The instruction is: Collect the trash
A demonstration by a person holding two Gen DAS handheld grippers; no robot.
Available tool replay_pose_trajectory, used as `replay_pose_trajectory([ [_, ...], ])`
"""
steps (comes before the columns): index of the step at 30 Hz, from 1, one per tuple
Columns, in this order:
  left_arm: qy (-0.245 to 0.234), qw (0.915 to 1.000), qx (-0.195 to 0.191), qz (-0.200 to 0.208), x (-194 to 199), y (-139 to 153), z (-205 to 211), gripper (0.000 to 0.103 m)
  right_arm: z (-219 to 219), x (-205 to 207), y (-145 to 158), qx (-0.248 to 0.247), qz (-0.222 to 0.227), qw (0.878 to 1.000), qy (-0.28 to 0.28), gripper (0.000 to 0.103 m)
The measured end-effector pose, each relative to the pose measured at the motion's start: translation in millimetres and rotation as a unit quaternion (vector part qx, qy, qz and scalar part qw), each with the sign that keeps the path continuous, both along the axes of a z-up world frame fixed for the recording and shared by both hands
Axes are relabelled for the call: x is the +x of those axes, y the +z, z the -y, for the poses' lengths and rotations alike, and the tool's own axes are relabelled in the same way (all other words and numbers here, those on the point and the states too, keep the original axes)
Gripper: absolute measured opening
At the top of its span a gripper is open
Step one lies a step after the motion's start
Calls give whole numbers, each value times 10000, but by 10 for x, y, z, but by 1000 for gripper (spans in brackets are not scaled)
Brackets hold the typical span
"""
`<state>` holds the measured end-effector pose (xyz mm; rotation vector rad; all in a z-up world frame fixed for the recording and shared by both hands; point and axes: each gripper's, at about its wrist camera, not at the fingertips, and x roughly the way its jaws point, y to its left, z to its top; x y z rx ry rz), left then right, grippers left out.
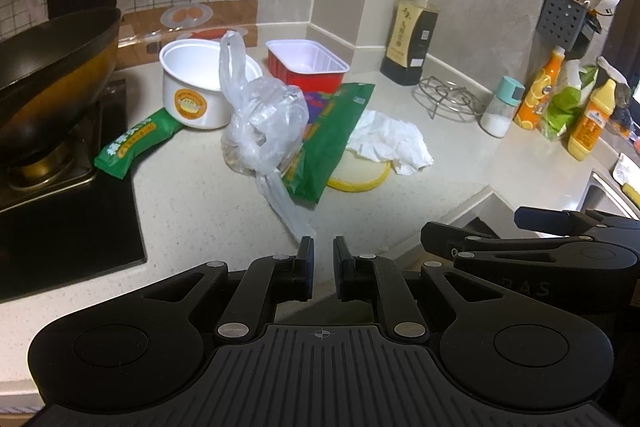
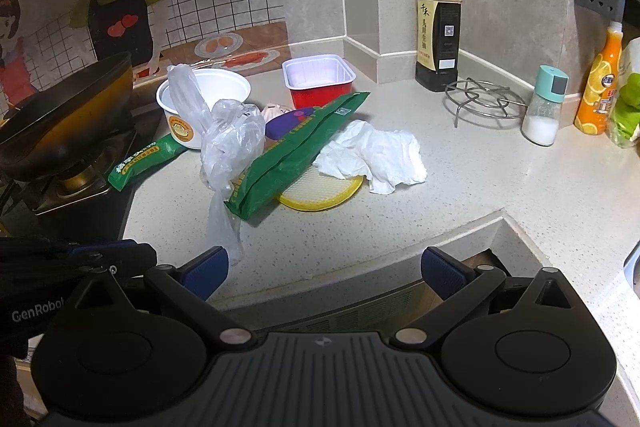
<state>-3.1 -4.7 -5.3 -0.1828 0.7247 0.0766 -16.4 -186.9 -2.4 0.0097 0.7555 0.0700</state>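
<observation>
A: Left gripper (image 1: 323, 254) — state?
B: Jaws nearly closed, narrow gap, nothing between them. It sits at 6 o'clock in its own view, just short of the tail of the clear plastic bag (image 1: 262, 115). No contact that I can confirm.
A: Right gripper (image 2: 324, 269)?
B: Spread wide, empty, over the counter edge (image 2: 360, 267).
A: Trash positions, left view?
B: All on the countertop (image 1: 200, 195). The knotted bag is at centre. At 10 o'clock from it, a white paper bowl (image 1: 192, 83), with a small green wrapper (image 1: 134, 143) touching its base. At 1 o'clock, a red tray with white lining (image 1: 306, 65). A large green packet (image 1: 328, 139) leans against the bag's right side, and lies over a yellow-rimmed lid (image 1: 362, 179). Crumpled white tissue (image 1: 390, 141) at 3 o'clock, partly on the lid.
A: Surroundings?
B: Wok (image 1: 52, 63) on the burner at 9 o'clock. Soy sauce bottle (image 2: 438, 27), wire trivet (image 2: 484, 101) and salt shaker (image 2: 544, 107) toward 2 o'clock in the right view, well apart from the trash.
</observation>
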Motion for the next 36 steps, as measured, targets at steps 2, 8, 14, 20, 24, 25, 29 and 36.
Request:
replay_pose_trajectory([
  [2,5,10000,-8,-18,6,-2,-4,12,-2,-1,-4,3,-6,10000,-5,103],
  [8,3,10000,-13,-25,8,-4,-8,12,1,4,-23,14,-36,10000,-18,103],
  [14,6,10000,-7,-25,8,-4,-4,12,8,2,-35,5,-55,10000,-27,103],
  [20,15,10000,-30,-32,11,-17,-9,12,6,3,-43,-2,-75,10000,-32,103],
  [24,15,10000,-38,-25,14,-35,-11,12,7,0,-33,-10,-67,10000,-58,103],
  [25,13,10000,-39,-26,14,-33,-13,12,11,0,-35,-8,-70,10000,-64,103],
  [29,5,10000,-51,-37,17,-37,-22,12,21,5,-34,-6,-79,9999,-90,103],
  [36,12,10000,-69,-38,16,-38,-35,12,22,14,-44,-2,-102,9999,-87,103],
])
